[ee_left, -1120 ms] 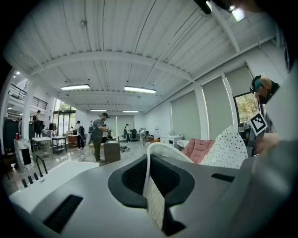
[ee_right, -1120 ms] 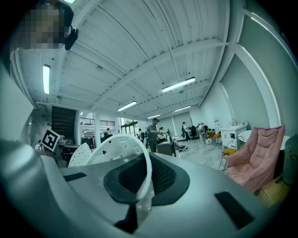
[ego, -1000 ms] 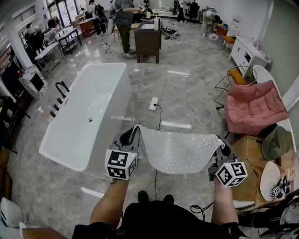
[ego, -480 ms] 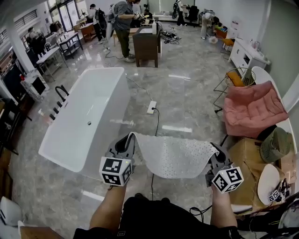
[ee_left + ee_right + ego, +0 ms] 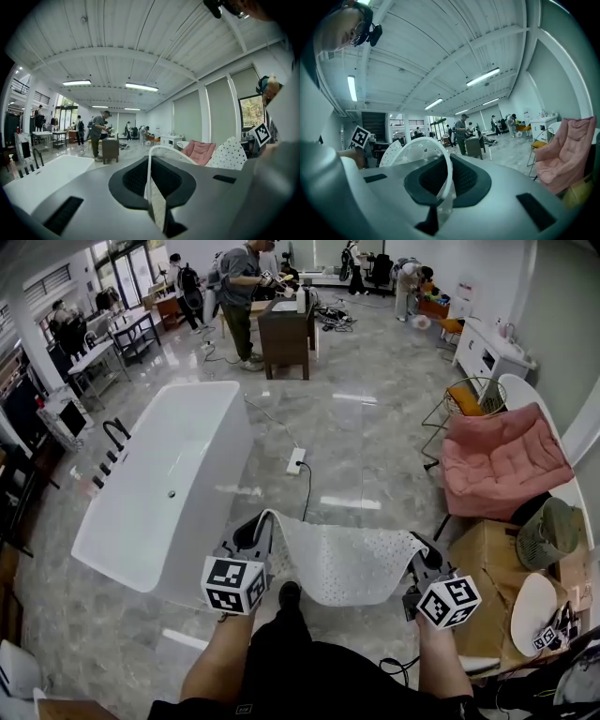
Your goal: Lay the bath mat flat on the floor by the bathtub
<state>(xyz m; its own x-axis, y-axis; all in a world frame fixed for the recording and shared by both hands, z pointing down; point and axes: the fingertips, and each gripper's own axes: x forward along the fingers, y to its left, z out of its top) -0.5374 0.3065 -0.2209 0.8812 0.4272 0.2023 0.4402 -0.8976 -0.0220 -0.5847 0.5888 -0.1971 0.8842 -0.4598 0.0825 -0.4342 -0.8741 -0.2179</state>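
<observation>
A thin white mat [image 5: 342, 559] sags, seemingly light and floppy, between the left gripper [image 5: 259, 531] and right gripper [image 5: 418, 554], each clamped on a corner.

From where I sit, this looks like a big open studio hall staged with home furnishings, not a real bathroom. A freestanding white bathtub [image 5: 164, 479] stands alone on a glossy grey stone-look floor [image 5: 375, 427], with a power strip [image 5: 295, 461] lying loose nearby. A pink lounge chair [image 5: 506, 460], a cardboard box [image 5: 483, 568] and a dark wooden cabinet [image 5: 281, 329] stand about. A person [image 5: 239, 292] stands near the worktops [image 5: 117, 338] at the back. Strip lights [image 5: 141, 86] hang under a high white beamed ceiling [image 5: 140, 42].
</observation>
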